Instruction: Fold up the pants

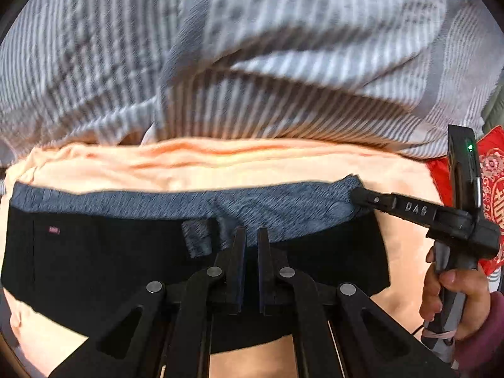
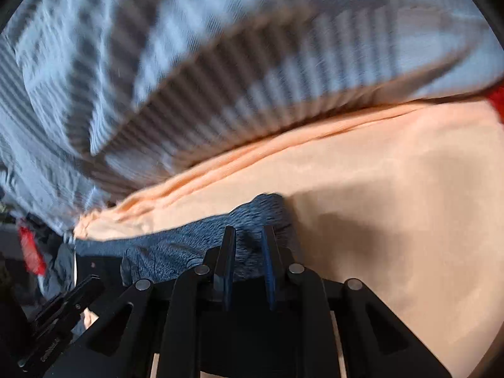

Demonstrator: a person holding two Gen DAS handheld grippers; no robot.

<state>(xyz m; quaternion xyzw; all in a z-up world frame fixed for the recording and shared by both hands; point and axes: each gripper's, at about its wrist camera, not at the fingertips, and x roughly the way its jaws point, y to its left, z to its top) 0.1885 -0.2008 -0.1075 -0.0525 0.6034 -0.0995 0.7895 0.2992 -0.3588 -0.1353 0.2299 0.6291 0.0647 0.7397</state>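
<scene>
One pants (image 1: pixel 126 264), two grippers (image 1: pixel 252 236)

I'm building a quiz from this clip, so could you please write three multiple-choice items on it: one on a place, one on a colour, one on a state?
1. Where is the right gripper?
A. at the far right corner of the pants
B. on the striped blanket
C. on the red cloth

2. What colour is the sheet under the pants?
A. green
B. peach
C. white

3. How does the grey lining of the pants lie?
A. hidden inside
B. torn off
C. exposed along the far edge

Answers:
1. A, its tip meets the blue-grey corner in the left wrist view.
2. B, peach fabric surrounds the black pants.
3. C, a grey band shows above the black cloth.
</scene>
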